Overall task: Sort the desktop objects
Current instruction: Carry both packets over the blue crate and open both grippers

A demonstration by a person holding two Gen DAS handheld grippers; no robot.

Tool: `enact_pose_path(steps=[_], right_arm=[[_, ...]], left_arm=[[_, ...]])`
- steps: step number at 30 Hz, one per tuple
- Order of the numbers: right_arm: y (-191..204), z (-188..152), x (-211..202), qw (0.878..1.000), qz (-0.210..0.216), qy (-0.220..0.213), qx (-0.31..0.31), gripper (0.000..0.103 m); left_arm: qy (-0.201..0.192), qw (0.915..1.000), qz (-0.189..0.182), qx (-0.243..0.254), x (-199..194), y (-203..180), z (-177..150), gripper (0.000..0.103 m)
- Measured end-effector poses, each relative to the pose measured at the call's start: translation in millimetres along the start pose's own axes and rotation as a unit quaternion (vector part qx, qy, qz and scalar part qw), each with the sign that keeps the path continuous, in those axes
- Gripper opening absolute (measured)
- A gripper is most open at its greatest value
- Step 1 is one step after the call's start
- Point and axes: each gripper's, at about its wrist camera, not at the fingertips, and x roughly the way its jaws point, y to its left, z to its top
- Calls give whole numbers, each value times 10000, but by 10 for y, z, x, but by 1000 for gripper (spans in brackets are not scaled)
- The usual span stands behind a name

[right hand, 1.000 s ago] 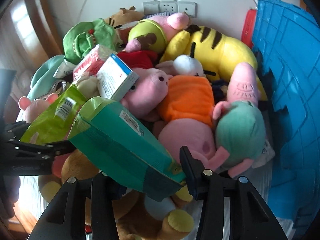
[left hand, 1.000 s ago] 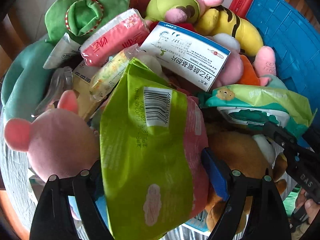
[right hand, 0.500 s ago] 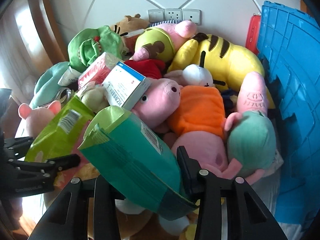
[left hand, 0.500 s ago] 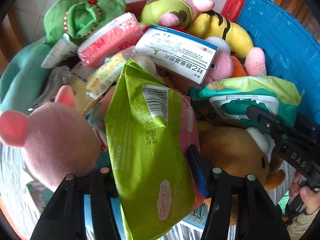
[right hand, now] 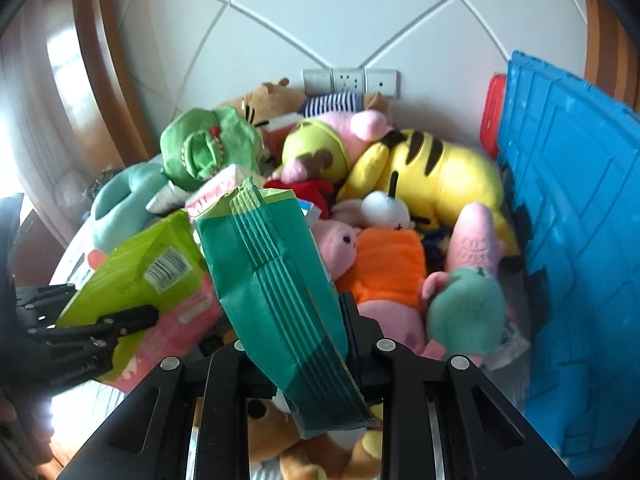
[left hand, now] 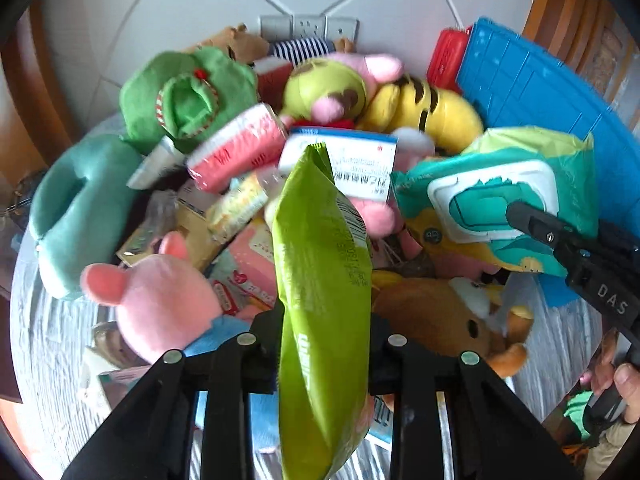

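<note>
A lime-green snack packet [left hand: 320,280] stands edge-on between the fingers of my left gripper [left hand: 324,340]. Its jaws are closing and the pads press on the packet, which hangs above the toy pile. A teal and green wet-wipes pack [right hand: 280,280] is pinched in my right gripper [right hand: 298,344], whose jaws are also closing on it. In the left wrist view the wipes pack [left hand: 492,188] shows its white lid, with the right gripper [left hand: 560,248] on it. In the right wrist view the left gripper [right hand: 92,332] holds the green packet [right hand: 140,272] at the left.
Below lies a pile of plush toys: a pink pig [left hand: 160,300], a yellow striped tiger [right hand: 432,176], a green toy [left hand: 184,96]. A white medicine box [left hand: 360,156] and a pink pack [left hand: 236,148] rest on the pile. A blue crate [right hand: 580,200] stands at the right.
Both grippers have risen, and their jaws have narrowed on the packs. The green packet and the wipes pack have lifted off the pile and turned more edge-on.
</note>
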Motion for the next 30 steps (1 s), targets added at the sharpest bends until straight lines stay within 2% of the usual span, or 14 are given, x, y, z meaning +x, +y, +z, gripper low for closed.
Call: enact_pose_path(steps=[5,10,13,18,30], right_arm=[[-19,3,-302,9997,35,-222,-17,24],[-50,-13,-607,9990,53,-431,-76,24],[-103,-39,-802,9985,15,-537,-99,24],[-190,-113,-1108,9977,-34,-681,6,24],[-47,-269,-1781,9930,-590,-1012,168,24]], left_arm=[[-406,9990,210,17,-419,-65,29,27],[-612,9970,471,47,-716,-177,-18,27],[-737,9960,500,17,-877,-234,-73,27],[-864,9952,454,101,-1115,-343,-188,27],[-1025,9931,128,554,-1427,-464,-332,27]])
